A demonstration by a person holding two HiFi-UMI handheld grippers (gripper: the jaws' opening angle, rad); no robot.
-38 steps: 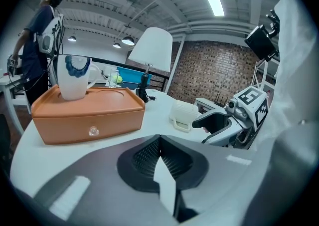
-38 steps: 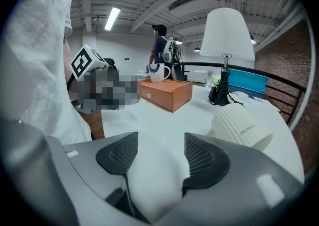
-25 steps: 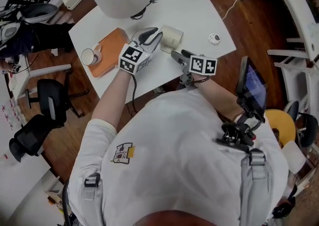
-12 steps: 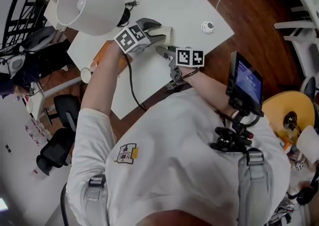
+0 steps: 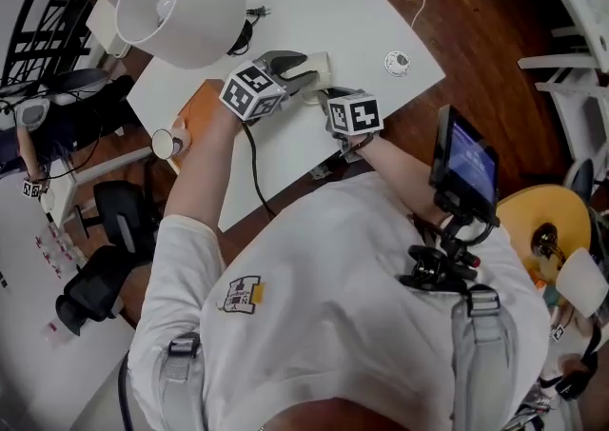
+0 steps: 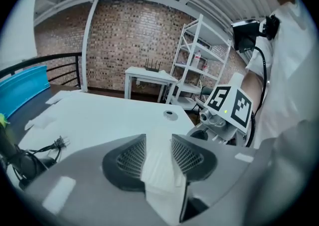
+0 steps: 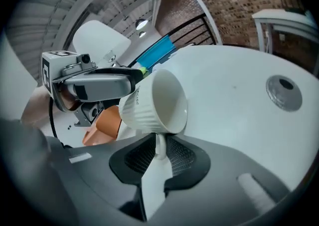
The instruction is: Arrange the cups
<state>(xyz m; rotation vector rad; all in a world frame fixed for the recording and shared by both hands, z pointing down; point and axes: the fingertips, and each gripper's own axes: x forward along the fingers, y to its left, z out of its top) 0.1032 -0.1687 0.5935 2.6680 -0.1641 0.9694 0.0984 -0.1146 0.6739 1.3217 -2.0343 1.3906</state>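
The right part of the desk lies bare apart from a small round disc near its right corner, so a gripper could pass freely there. On the left, a big white lampshade overhangs the desk close beside the left gripper, with a power plug lying next to it. An orange tray, with a small cup at its end, fills the left edge. The right gripper sits hard against the left. Both sets of fingers have just been closing on one ribbed cup, leaving almost no gap between them.
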